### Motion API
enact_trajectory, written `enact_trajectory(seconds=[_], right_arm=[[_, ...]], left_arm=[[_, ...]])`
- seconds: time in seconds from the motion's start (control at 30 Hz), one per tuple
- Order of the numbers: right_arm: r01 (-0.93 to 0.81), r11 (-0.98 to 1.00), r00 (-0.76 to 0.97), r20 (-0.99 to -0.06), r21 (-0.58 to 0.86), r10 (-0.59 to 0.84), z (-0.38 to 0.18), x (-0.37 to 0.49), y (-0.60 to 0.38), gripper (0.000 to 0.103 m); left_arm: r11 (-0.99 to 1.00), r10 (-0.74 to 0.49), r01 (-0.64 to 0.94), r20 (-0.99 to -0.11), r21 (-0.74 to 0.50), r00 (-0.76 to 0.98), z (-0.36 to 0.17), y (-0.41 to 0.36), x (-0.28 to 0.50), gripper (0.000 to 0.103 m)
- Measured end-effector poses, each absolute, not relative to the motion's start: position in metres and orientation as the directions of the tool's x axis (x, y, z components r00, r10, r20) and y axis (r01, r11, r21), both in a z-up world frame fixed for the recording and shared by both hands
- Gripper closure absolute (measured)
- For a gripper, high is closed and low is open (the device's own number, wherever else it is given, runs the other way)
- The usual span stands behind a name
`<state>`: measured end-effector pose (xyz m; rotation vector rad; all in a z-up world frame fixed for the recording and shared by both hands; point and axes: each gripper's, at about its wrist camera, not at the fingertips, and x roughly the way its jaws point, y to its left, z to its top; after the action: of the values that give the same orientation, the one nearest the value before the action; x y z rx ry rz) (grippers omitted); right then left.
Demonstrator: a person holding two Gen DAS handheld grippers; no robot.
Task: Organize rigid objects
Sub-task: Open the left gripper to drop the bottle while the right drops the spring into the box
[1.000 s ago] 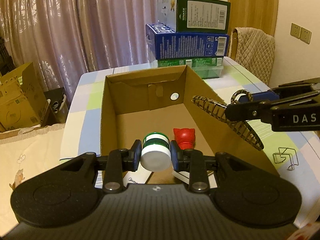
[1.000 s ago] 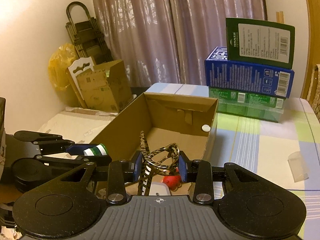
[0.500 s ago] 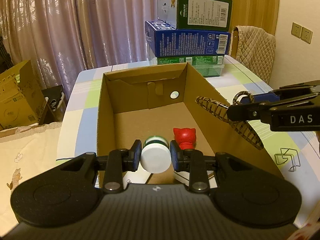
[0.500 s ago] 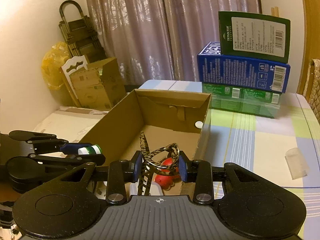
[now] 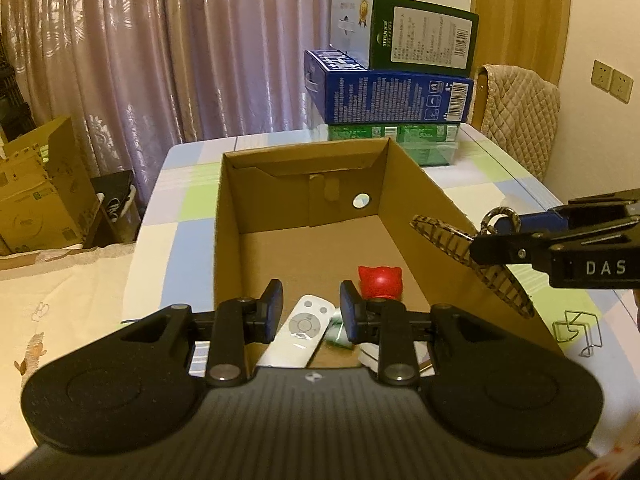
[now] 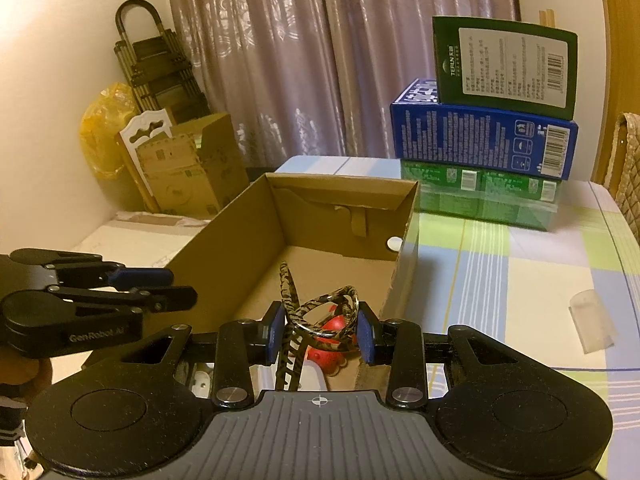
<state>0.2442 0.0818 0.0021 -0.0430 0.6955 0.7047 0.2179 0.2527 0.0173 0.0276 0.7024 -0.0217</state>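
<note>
The left gripper (image 5: 311,312) stands spread and empty above the cardboard box (image 5: 424,208). The right gripper (image 6: 321,332) pinches tiger-striped glasses (image 6: 328,320) between its pads.

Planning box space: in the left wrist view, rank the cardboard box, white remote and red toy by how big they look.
1. cardboard box, by far.
2. white remote.
3. red toy, though it lies farther from the camera, so the gap with the remote is unsure.
</note>
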Motion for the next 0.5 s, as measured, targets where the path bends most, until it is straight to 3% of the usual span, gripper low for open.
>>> enact_trajectory(seconds=[0.5], right_arm=[[-0.605, 0.778, 0.558, -0.608, 0.168, 0.565, -0.0028, 0.2463, 0.0881, 0.069]], left_arm=[[1.0, -0.016, 0.028, -0.631, 0.009, 0.775, 0.0202, 0.2532, 0.2103, 0.077]])
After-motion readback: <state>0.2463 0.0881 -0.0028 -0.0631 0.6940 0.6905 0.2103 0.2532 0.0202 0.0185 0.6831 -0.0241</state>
